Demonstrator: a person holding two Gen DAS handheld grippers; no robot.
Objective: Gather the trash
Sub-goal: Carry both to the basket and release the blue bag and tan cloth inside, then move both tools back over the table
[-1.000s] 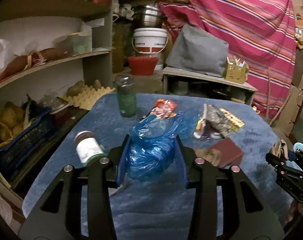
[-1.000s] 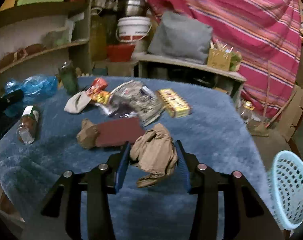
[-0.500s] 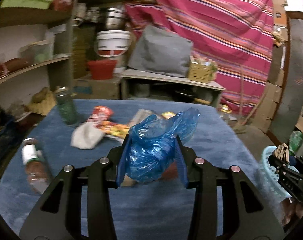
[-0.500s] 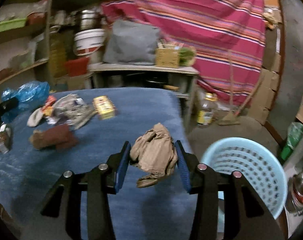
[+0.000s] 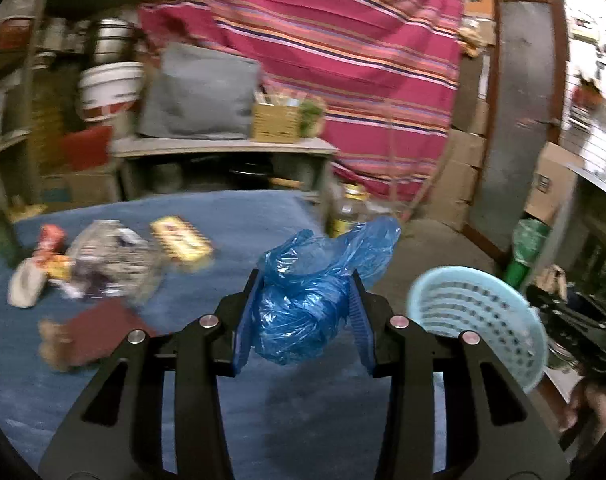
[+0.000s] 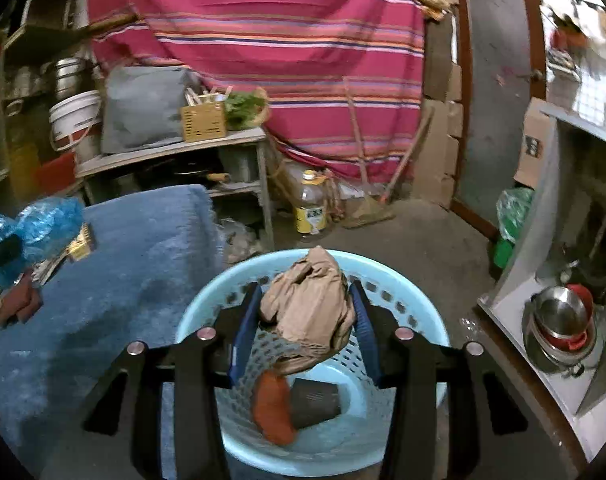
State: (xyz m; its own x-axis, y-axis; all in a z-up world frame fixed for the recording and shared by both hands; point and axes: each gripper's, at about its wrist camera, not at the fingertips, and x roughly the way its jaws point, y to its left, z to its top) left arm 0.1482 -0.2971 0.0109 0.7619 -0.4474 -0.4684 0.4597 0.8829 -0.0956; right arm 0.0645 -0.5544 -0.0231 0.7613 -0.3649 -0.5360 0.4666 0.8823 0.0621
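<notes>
My left gripper (image 5: 303,312) is shut on a crumpled blue plastic bag (image 5: 307,304) and holds it above the blue-carpeted table (image 5: 231,408), near its right side. My right gripper (image 6: 305,320) is shut on a crumpled brown paper (image 6: 309,308) and holds it over the light blue perforated basket (image 6: 403,272), which stands on the floor off the table's right edge. The basket also shows in the left wrist view (image 5: 479,312). An orange wrapper (image 6: 273,408) and a dark flat piece (image 6: 315,400) lie inside the basket.
Wrappers (image 5: 107,256), a yellow box (image 5: 181,240), a maroon piece (image 5: 99,328) and a white scrap (image 5: 25,286) lie on the table's left. A shelf unit with a grey cushion (image 5: 199,92) stands behind. An oil bottle (image 6: 311,204) and steel bowls (image 6: 561,328) are near the basket.
Both grippers have swung to the right with their loads. The right gripper went from over the table's edge to directly above the basket. The left gripper's view now takes in the basket.
</notes>
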